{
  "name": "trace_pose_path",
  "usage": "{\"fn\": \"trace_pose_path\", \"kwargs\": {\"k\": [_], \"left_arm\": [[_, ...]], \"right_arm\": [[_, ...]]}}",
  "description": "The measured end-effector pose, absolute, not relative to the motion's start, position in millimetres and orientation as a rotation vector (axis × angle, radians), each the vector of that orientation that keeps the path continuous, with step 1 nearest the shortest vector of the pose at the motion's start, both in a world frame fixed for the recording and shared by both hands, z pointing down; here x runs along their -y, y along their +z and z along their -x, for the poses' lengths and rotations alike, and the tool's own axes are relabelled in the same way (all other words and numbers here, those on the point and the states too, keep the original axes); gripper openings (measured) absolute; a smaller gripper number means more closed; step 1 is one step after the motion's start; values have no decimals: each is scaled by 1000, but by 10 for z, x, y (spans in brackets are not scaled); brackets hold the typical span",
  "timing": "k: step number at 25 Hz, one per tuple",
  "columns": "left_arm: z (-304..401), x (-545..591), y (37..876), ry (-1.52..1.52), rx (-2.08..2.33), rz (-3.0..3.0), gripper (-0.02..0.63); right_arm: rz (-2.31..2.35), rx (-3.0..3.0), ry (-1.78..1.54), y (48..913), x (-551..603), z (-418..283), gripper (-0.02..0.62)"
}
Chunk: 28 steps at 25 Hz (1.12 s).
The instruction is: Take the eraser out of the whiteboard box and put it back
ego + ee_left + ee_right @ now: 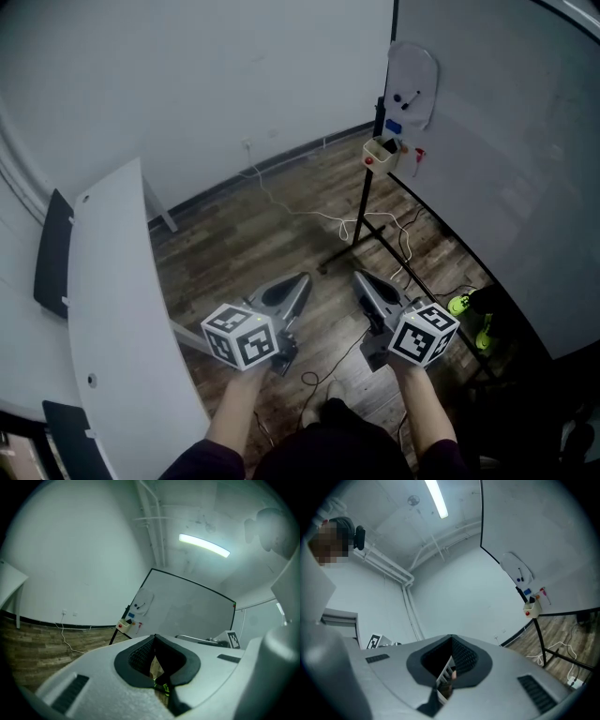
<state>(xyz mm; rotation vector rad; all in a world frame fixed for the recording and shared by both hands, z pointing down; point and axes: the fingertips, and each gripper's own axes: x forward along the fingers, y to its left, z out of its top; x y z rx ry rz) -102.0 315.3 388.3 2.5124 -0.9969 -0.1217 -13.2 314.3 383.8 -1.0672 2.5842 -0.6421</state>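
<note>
— Grippers?
— Left gripper [302, 279] and right gripper [359, 277]: both clenched, nothing between the jaws, held side by side at 6 o'clock.
— Eraser?
— Eraser [386, 145]: small dark block in the whiteboard box [380, 159], on the whiteboard's [497, 141] edge at 1 o'clock, well apart from both grippers.

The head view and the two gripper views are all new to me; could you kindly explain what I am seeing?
There is no robot here: a person holds a two-jaw gripper in each hand. The head view looks down from a camera on the person's head and shows the left gripper and right gripper, each carrying a cube with square markers. The other two pictures come from cameras riding on the grippers, looking along the jaws; both pairs are closed and hold nothing. Ahead stands a whiteboard with a small cream box at its edge; the eraser is too small to pick out. A white table lies to the left, and cables trail over the wooden floor.
</note>
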Motion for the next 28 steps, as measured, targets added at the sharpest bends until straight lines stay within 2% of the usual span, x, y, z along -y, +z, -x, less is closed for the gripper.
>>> {"fn": "trace_pose_path", "kwargs": {"k": [12,28], "left_arm": [[626,-2371,3932,-89,1042,-2504,5],[617,-1698,4006,-83,1150,-2463,5]], "right_arm": [[1025,-2590,-677,3939,-2344,-265,3],[948,-2599,-725,4097,-1646,-349,3]]}}
